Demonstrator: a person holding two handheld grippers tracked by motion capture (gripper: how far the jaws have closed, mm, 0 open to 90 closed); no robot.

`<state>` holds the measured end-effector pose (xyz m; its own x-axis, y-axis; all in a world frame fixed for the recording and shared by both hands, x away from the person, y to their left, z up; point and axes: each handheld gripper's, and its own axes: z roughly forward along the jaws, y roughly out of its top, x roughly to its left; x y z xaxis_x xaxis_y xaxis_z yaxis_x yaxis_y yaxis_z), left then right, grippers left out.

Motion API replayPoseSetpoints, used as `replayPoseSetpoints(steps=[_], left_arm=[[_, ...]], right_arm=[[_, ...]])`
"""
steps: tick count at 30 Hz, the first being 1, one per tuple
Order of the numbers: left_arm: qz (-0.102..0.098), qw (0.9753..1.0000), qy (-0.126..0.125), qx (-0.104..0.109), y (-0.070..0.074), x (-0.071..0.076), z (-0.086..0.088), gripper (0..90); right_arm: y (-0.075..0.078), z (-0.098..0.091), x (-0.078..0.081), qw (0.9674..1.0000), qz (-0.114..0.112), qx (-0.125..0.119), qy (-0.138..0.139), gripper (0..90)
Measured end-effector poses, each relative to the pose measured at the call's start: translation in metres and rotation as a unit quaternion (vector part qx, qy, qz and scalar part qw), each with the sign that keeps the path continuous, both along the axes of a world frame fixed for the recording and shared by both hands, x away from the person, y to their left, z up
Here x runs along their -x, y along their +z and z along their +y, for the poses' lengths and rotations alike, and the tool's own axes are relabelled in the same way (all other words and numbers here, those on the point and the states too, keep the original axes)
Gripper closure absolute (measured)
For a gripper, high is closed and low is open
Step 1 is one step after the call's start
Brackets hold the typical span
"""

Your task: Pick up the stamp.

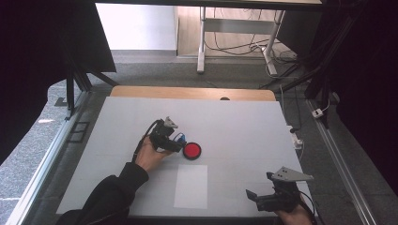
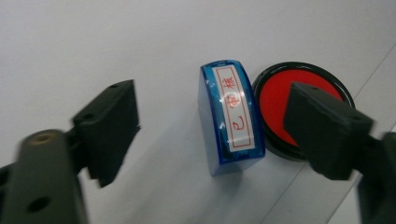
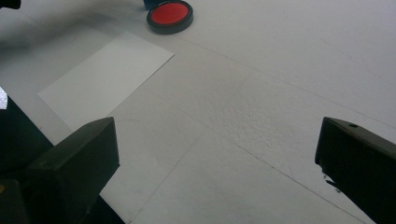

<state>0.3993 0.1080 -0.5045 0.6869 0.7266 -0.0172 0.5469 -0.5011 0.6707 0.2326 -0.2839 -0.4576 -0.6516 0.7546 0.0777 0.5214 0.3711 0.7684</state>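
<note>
Blue stamp (image 2: 230, 116): translucent blue body, white label with red characters facing up; lies flat on the white table (image 1: 244, 122), near its middle, a little toward the left edge. The left gripper view gives the label and shape; in the high view it is a small blue speck (image 1: 180, 138), largely covered by the gripper.

Red ink pad (image 2: 280, 100): round, black rim, lid off. Just beside the stamp; the left gripper view suggests the two touch, though the contact line is hard to make out. The right gripper view shows it at the far end of the table (image 3: 170, 15).

Left gripper (image 2: 210, 126): jaws spread either side of the stamp, pads clear of it, nothing pinched. The high view shows the hand and dark sleeve carrying it (image 1: 176, 140).

White paper sheet (image 1: 191, 185): rectangular, flat, toward the near edge, well apart from the pad. Its corner and edges read best in the right gripper view (image 3: 105, 74).

Right gripper (image 3: 217, 158): jaws spread wide over bare table, holding nothing. The high view places it at the near right corner (image 1: 263, 190).
</note>
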Motion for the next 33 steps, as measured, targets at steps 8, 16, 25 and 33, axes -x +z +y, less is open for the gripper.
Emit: replayPoseSetpoints(steps=[8, 16, 25, 33], left_arm=[[0.015, 0.9997, -0.012, 0.013, 0.004, -0.003, 0.000, 49.5], [0.016, 0.9998, -0.011, -0.002, 0.005, 0.000, -0.004, 69.9], [0.027, 0.9992, -0.006, 0.027, 0.011, 0.000, 0.004, 70.2], [0.032, 0.9985, -0.021, 0.039, 0.027, 0.009, 0.010, 70.1]], right_arm=[[0.000, 0.000, 0.000, 1.0000, 0.000, 0.000, 0.000, 0.0], [0.000, 0.000, 0.000, 1.0000, -0.001, 0.000, 0.001, 0.0], [0.000, 0.000, 0.000, 1.0000, -0.001, 0.000, 0.002, 0.0], [0.000, 0.001, 0.000, 1.0000, -0.001, 0.002, 0.003, 0.0]])
